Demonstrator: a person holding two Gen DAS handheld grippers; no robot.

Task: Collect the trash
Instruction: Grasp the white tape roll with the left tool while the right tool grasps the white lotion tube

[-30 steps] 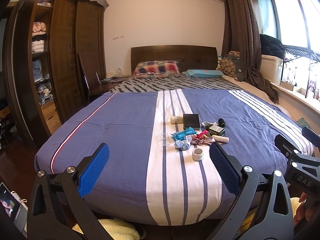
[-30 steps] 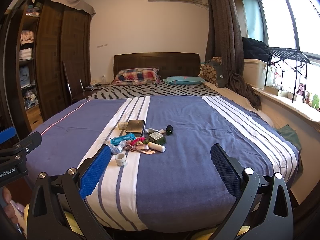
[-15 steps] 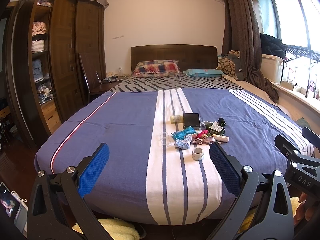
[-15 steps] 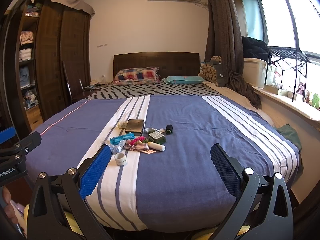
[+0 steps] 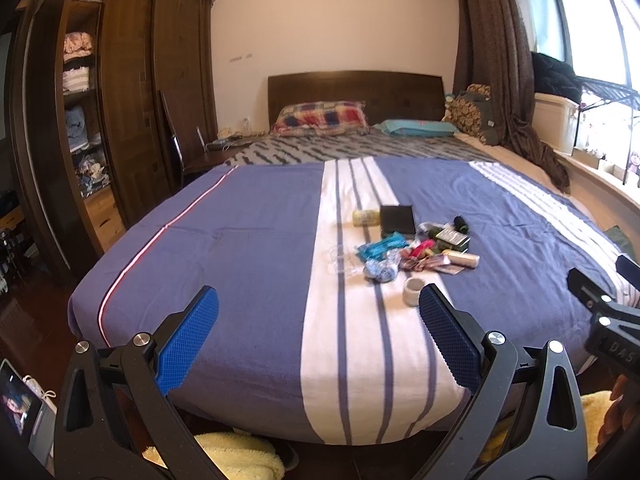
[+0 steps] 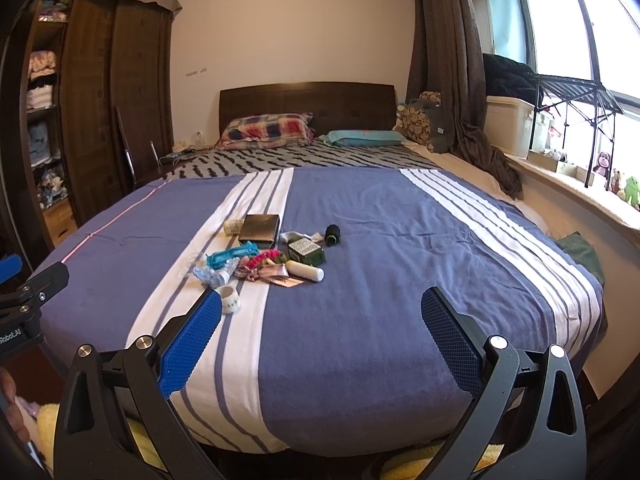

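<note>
A small heap of items lies on the blue and white striped bedspread [image 5: 248,240]: a crumpled blue wrapper [image 5: 382,270], a teal packet [image 5: 382,248], a pink wrapper [image 5: 424,249], a white tape roll [image 5: 414,291], a black wallet [image 5: 397,219], a green box [image 5: 452,238] and a white tube [image 5: 462,258]. My left gripper [image 5: 318,338] is open and empty at the foot of the bed, short of the heap. My right gripper [image 6: 320,340] is open and empty, to the right of the heap [image 6: 264,260]; the tape roll [image 6: 230,298] shows by its left finger.
A dark wooden wardrobe [image 5: 132,92] with open shelves stands on the left. Pillows [image 5: 324,118] and the headboard are at the far end. A window ledge [image 6: 580,192] with toys and a curtain [image 6: 452,60] run along the right. A yellow rug [image 5: 236,456] lies below.
Both grippers have moved slightly forward toward the bed, so the heap looks a little nearer. Both stay open.
</note>
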